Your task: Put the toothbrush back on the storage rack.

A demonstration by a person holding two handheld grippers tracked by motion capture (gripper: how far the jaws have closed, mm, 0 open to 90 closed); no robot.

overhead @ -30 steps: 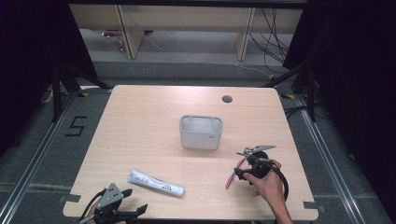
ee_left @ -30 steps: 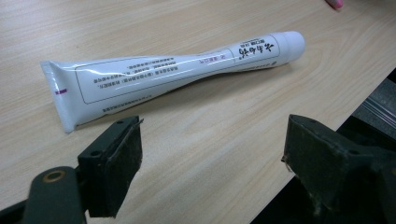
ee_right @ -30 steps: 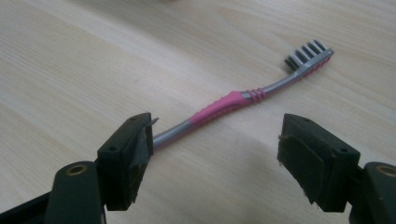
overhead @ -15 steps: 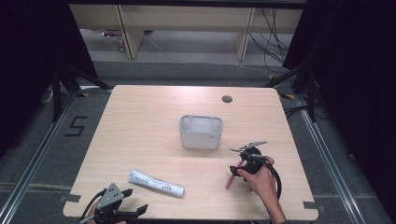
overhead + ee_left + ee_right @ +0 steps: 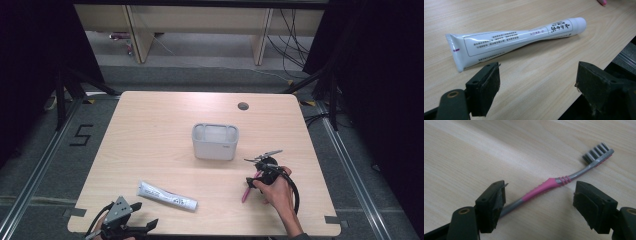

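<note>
The right gripper [image 5: 260, 172] has moved in the last second. Before, it was up beside the top end of the pink toothbrush [image 5: 247, 189]. Now it has slid down and closer, and sits right over the toothbrush. In the right gripper view, its jaws are wide open with nothing in them. The toothbrush [image 5: 554, 183] lies flat on the table [image 5: 150, 140], and its pink and grey handle runs between the two jaws, with the bristle end out past them. So the gripper looks lined up for a grab, but it has not grabbed yet.

The left gripper [image 5: 122, 225] has stayed where it was, at the near edge. Its jaws are wide open too. The white toothpaste tube [image 5: 516, 40] lies just in front of them, not touched. The grey holder [image 5: 215, 141] waits farther off, past both grippers.
</note>
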